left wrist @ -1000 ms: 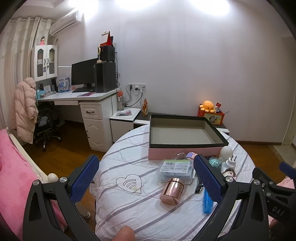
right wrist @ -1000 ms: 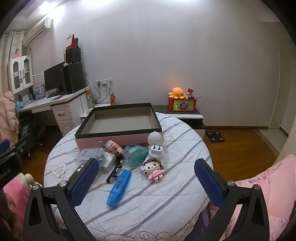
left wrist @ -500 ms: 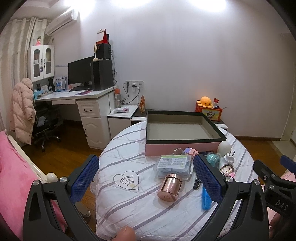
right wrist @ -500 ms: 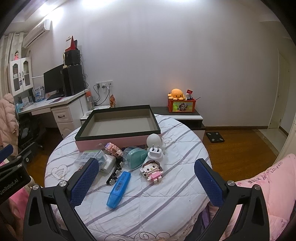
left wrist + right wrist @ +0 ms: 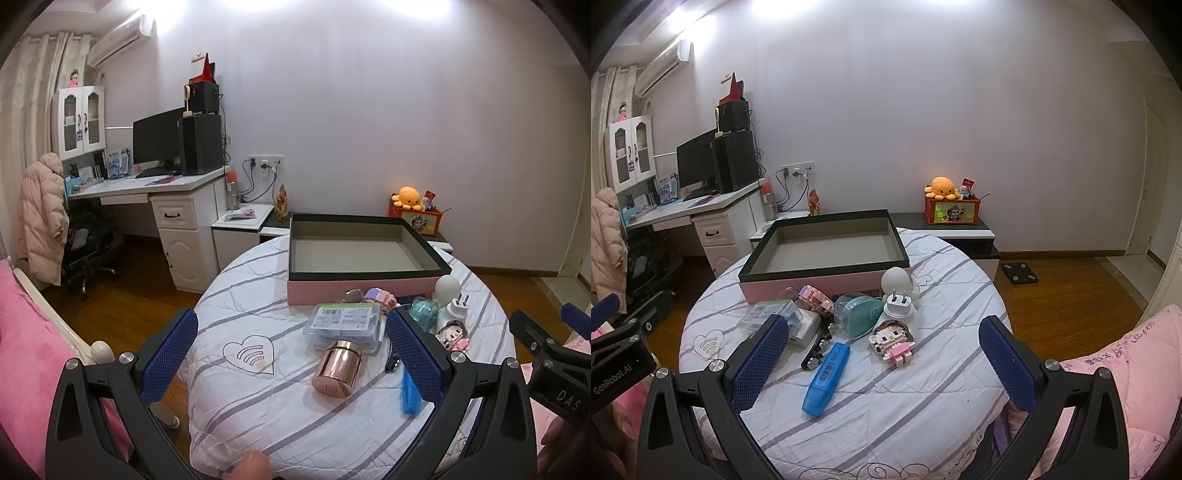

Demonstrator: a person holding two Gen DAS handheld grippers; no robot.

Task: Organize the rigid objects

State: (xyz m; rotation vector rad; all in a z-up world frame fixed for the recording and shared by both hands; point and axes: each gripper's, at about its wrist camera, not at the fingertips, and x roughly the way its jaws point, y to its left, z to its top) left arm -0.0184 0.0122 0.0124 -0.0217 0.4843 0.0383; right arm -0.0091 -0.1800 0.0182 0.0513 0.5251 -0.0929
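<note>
I'm holding both grippers spread wide, gripping nothing: left gripper [image 5: 291, 350], right gripper [image 5: 882, 354]. Rose-gold canister [image 5: 337, 364] is lying between my left fingers; blue barcoded case [image 5: 826, 377] between my right. Pink tray [image 5: 827, 254] is sitting ahead. Gripper bodies are reading "DAS" and "GenRobot.AI".

1. Open box [image 5: 827, 254] sits at the far side of the round table [image 5: 905, 402].
2. Clutter lies just in front of the box.
3. Clear case [image 5: 345, 325] lies left, metal canister [image 5: 338, 363] in front of it.
4. Plug adapter [image 5: 899, 304] lies right, block figure [image 5: 892, 341] in front of it.
5. Barcoded case [image 5: 827, 376] lies nearest, centre.
</note>
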